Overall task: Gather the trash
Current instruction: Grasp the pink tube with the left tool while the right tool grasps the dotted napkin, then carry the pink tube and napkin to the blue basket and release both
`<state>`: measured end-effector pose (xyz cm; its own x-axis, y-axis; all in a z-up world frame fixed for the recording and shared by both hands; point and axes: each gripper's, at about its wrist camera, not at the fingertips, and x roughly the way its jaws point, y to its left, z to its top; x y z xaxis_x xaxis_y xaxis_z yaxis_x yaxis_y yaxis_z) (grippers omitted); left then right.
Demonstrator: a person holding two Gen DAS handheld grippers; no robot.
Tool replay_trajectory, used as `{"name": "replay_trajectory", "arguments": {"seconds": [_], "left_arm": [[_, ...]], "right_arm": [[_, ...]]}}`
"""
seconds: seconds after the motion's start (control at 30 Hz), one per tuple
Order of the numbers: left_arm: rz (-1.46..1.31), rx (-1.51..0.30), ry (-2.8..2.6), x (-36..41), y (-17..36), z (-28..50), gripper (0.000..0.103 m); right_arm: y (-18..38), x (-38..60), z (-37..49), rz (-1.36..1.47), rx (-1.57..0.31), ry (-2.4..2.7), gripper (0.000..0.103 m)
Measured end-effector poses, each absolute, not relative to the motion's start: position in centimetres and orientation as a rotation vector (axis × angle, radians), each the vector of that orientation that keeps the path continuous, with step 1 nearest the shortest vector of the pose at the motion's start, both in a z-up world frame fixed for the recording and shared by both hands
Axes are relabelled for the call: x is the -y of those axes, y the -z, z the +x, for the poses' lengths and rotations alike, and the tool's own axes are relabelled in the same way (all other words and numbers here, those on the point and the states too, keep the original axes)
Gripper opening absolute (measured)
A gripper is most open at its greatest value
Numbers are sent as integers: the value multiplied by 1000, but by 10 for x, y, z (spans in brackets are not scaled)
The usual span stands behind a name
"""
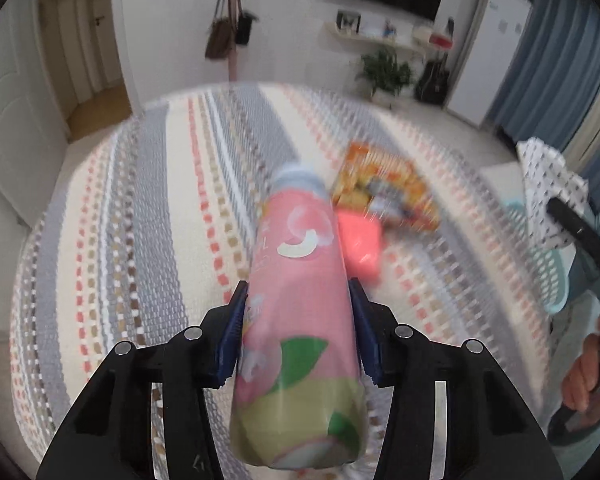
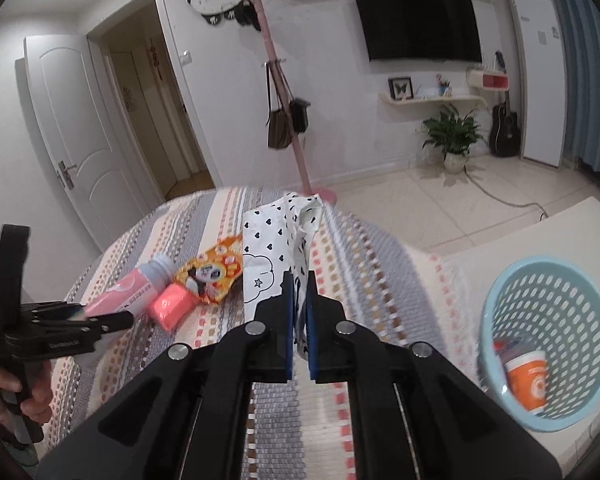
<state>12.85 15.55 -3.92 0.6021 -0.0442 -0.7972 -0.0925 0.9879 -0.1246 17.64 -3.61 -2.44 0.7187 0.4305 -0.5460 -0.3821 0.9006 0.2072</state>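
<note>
Both grippers (image 1: 298,312) (image 2: 299,300) clamped tight

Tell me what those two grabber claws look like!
Both are chunky black plastic. The left gripper and right gripper each have two fingers lined with ridged dark blue pads, and round silver bolts sit on the arms behind them. From the side, the left one has a black pistol handle, an upright black strap and small white lettering.

Left hand-held gripper (image 1: 298,312) clamps pink bottle (image 1: 300,300) over striped cloth (image 1: 140,220); orange wrapper (image 1: 384,188) beyond
</note>
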Motion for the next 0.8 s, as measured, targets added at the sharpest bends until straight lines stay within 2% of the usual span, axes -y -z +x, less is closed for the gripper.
{"name": "replay_trajectory", "arguments": {"seconds": [0.2,0.43,0.8], "left_arm": [[-149,-773,74,-111,-12,126,47],[-127,-680,268,-29,-42,158,47],[-100,-744,473,96,-10,224,47]], "right_arm": [[2,66,172,114,-560,-400,4],[-9,134,176,170,-528,-263,4],[40,260,203,333,-657,-59,4]]}}
